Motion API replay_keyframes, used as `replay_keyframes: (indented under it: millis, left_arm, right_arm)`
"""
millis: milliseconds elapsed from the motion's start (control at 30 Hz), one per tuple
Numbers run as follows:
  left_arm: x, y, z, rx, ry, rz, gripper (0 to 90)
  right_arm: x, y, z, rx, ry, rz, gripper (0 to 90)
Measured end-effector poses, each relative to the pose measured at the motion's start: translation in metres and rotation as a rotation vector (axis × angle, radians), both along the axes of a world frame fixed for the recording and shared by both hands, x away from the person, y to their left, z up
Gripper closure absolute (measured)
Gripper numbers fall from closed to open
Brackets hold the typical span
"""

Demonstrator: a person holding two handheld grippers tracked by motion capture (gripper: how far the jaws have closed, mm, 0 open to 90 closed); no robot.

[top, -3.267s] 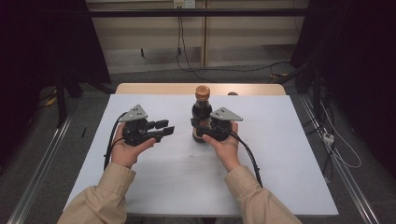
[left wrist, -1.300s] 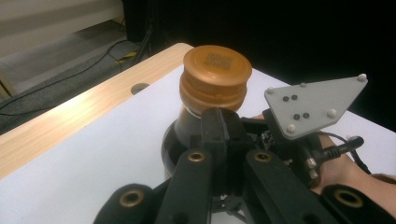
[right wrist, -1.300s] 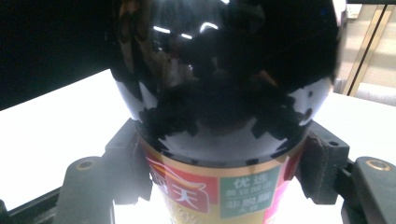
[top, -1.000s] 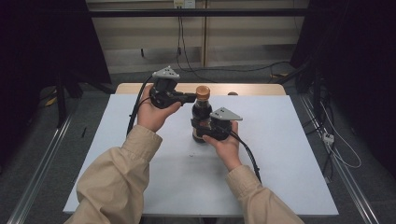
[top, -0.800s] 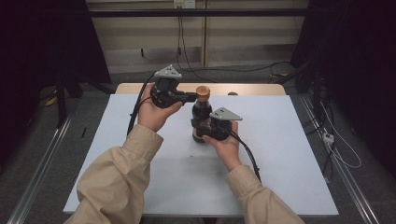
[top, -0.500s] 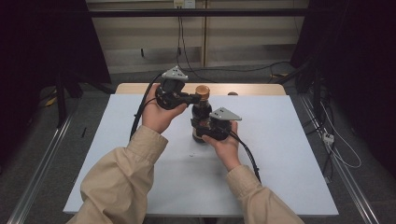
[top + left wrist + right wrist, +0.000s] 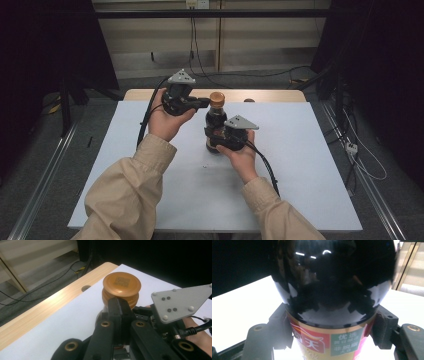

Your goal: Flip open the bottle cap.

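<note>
A: Your right gripper (image 7: 216, 136) has the bottle (image 7: 216, 120) clamped around its lower body, just above the label (image 7: 329, 341), jaws pressed to either side of the dark glass. The bottle stands upright on the table (image 7: 300, 170), near the middle, a little toward the far edge.

B: And your left gripper (image 7: 202, 103) sits level at the cap (image 7: 121, 284), jaws shut tight together with nothing between them. In the left gripper view the closed tips sit right against the cap's near side, just under its rim. Whether they touch it, I can't tell.

A: So you're at the cap step, I'd say: the bottle is braced and the cap is on. Opening hasn't begun.

B: Shut jaws can't take that cap, though. Your next move calls for spreading the left jaws wider than the cap, then bringing them around its ribbed side and squeezing.

A: Keep the right grip firm while you do it. That glass looks slick, and a twist up top could spin the whole bottle in your jaws.

B: Come in square too, so the pads catch both sides of the cap evenly.
</note>
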State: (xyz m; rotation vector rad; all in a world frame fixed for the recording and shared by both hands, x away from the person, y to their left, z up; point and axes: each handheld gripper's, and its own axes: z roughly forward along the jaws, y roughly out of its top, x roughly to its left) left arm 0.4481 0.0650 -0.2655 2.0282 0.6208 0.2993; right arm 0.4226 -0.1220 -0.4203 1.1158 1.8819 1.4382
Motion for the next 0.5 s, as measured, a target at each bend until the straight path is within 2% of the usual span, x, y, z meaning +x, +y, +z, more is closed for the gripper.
replay_keyframes:
  millis: [133,233,500]
  left_arm:
    - [-0.0005,-0.0004,-0.0004,0.016,-0.001,0.007,90.0]
    - [-0.0005,-0.0004,-0.0016,0.003,0.008,0.009,90.0]
    - [-0.0018,-0.0013,-0.0010,0.009,0.007,0.007,90.0]
  right_arm:
    - [-0.0001,-0.0001,-0.0001,0.000,0.000,0.001,31.0]
    - [-0.0002,0.0000,-0.0001,0.000,0.001,0.000,31.0]
    - [-0.0001,-0.0001,-0.0002,0.003,0.002,-0.001,31.0]
